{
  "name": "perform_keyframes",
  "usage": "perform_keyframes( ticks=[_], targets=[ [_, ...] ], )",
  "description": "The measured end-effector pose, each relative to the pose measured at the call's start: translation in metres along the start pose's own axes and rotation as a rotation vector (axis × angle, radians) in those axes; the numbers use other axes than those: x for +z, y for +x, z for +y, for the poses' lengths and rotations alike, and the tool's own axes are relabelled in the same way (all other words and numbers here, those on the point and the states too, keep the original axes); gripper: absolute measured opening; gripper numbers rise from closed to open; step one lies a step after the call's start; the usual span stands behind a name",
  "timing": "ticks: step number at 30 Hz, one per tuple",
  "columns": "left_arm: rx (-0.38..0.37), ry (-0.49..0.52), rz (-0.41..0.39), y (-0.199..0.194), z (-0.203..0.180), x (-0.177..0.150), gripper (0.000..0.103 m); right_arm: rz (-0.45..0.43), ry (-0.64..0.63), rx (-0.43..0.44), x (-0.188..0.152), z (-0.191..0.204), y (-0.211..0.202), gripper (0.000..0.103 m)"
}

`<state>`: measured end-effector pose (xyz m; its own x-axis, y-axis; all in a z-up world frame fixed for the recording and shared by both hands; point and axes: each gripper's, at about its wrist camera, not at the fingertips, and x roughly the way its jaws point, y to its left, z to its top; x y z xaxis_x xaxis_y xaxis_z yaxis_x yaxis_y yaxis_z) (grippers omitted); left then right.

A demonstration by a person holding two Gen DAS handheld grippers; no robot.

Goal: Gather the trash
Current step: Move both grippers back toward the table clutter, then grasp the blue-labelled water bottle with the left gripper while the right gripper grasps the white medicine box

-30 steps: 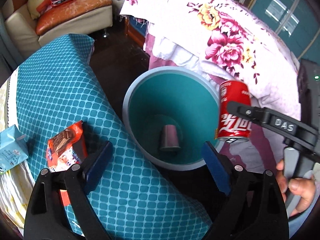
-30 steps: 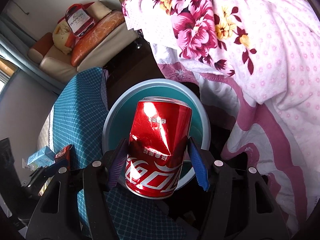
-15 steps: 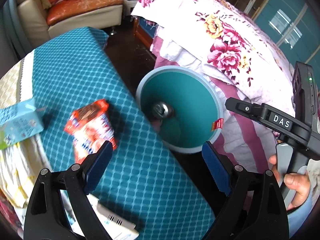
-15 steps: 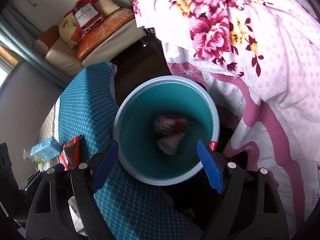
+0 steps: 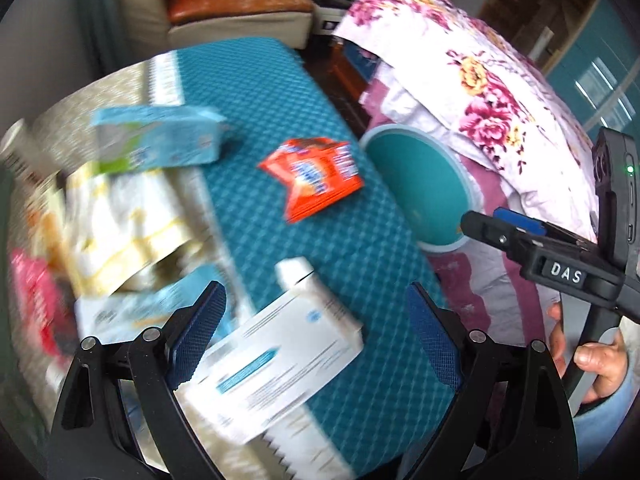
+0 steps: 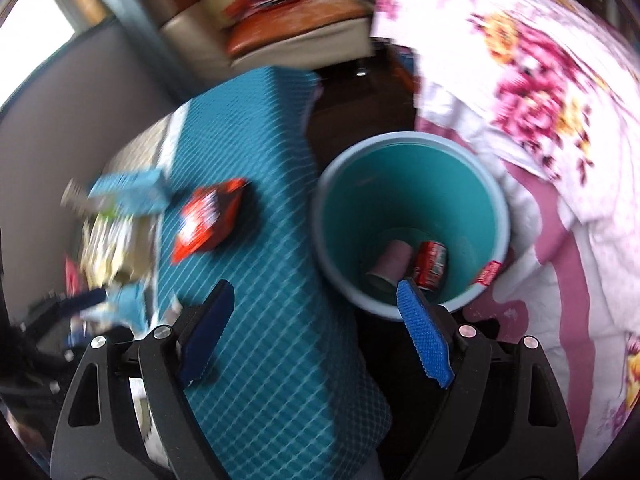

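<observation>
red soda can lies at the bottom of the teal bin, beside a pink paper cup. right tool gapes empty above the desk edge; left tool likewise wide apart, holding nothing.

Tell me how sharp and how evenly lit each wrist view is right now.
Left wrist view: motion blur smears the boxes at left, the white carton is soft, the red wrapper readable; fisheye bends the edges. Right wrist view: blurred all over, the window at top left and the floral quilt blown out; the bin interior stays legible.
</observation>
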<state>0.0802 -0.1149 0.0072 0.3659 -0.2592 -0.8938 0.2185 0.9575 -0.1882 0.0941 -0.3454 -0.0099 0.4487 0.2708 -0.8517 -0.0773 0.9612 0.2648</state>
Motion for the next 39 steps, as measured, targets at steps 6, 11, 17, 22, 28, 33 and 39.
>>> perform_keyframes(
  ticks=[6, 11, 17, 22, 28, 33, 39],
  targets=[
    [0.047, -0.082, -0.013, -0.024, 0.037, -0.030, 0.091, 0.012, -0.095, 0.021, -0.009, 0.044, -0.007, 0.080],
    [0.093, -0.145, -0.013, -0.039, 0.065, -0.059, 0.091, 0.023, -0.163, 0.036, -0.020, 0.072, -0.011, 0.080],
    [0.157, -0.299, -0.010, -0.049, 0.109, -0.093, 0.091, 0.028, -0.237, 0.047, -0.031, 0.094, -0.019, 0.082],
    [0.149, -0.411, 0.032, -0.042, 0.132, -0.113, 0.091, 0.028, -0.260, 0.054, -0.035, 0.100, -0.022, 0.083],
    [0.109, -0.482, 0.067, -0.027, 0.140, -0.122, 0.091, 0.072, -0.318, 0.062, -0.036, 0.111, -0.012, 0.083],
    [0.118, -0.462, 0.110, -0.010, 0.141, -0.125, 0.091, 0.131, -0.433, 0.078, -0.038, 0.126, 0.000, 0.083],
    [0.180, -0.270, 0.052, -0.022, 0.138, -0.133, 0.078, 0.237, -0.683, 0.082, -0.045, 0.161, 0.020, 0.083]
  ],
)
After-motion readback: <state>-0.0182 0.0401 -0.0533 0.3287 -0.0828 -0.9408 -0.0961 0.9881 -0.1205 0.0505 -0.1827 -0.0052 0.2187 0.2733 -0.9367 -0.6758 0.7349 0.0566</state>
